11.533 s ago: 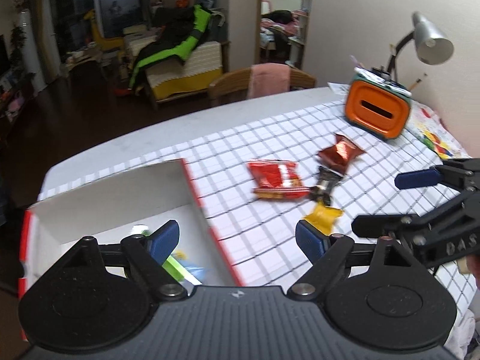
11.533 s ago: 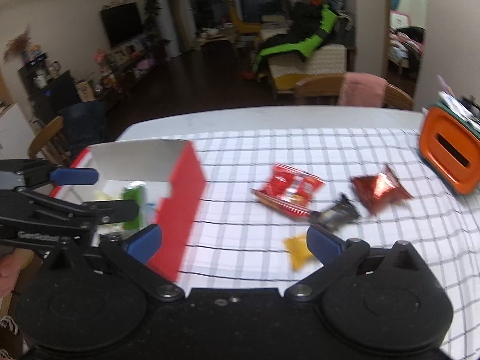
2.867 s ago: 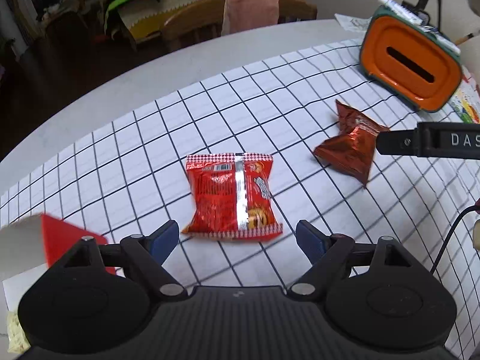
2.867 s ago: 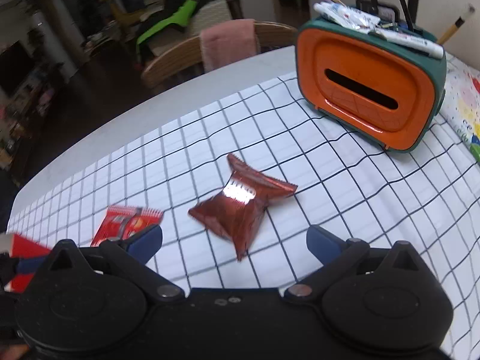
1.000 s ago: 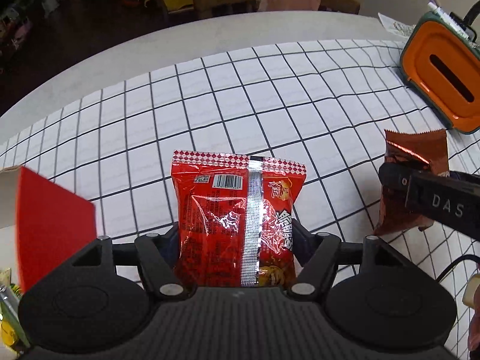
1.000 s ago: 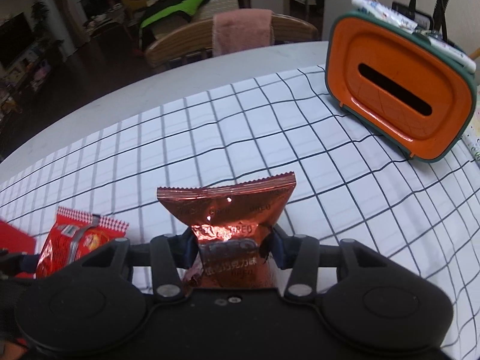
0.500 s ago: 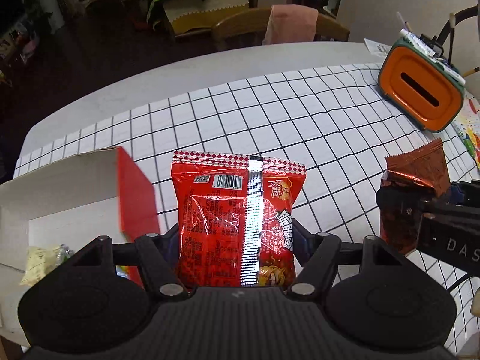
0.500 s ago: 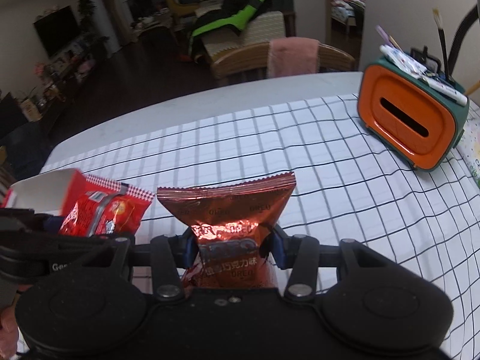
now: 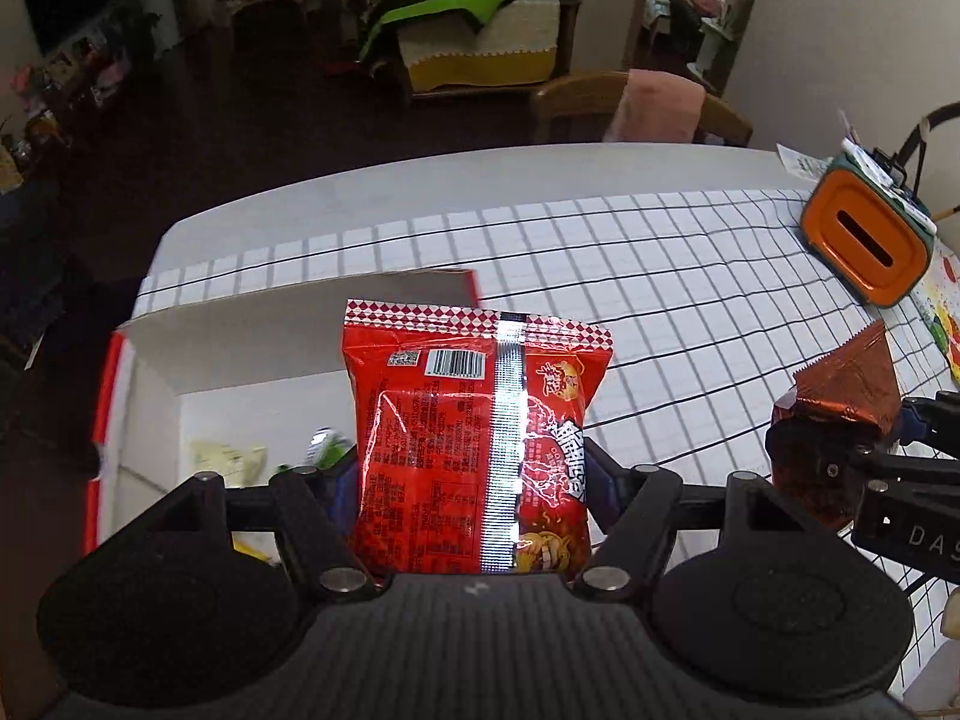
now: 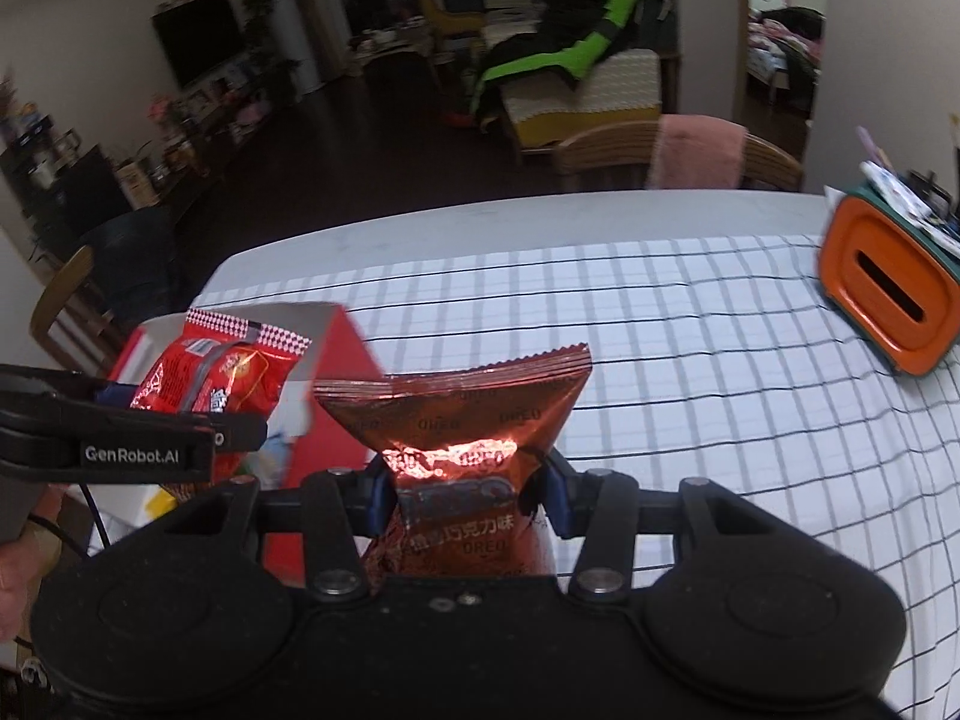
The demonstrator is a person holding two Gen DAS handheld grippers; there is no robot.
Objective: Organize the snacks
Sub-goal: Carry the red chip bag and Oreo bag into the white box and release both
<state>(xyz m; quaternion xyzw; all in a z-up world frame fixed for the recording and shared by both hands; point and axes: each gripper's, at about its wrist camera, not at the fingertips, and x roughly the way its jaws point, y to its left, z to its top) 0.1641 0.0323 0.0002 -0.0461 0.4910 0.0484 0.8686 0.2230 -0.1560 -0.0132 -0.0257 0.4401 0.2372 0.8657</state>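
My left gripper (image 9: 474, 483) is shut on a bright red snack bag (image 9: 474, 420), held upright above the red-and-white box (image 9: 150, 360). Several small snacks (image 9: 228, 459) lie inside that box. My right gripper (image 10: 459, 489) is shut on a dark red foil Oreo packet (image 10: 462, 420), lifted over the checked tablecloth (image 10: 690, 360) just right of the box (image 10: 342, 360). In the right wrist view the left gripper (image 10: 138, 438) and its red bag (image 10: 216, 372) hang over the box at the left. The foil packet (image 9: 840, 414) shows at the right edge of the left wrist view.
An orange and green pen holder (image 9: 864, 240) stands at the table's far right. A wooden chair with a pink towel (image 9: 660, 105) is behind the table. A person's hand (image 10: 18, 564) shows at the lower left of the right wrist view.
Both grippers have risen and moved left with their packets. The open box has come into view under the left gripper, and the pen holder has receded to the right.
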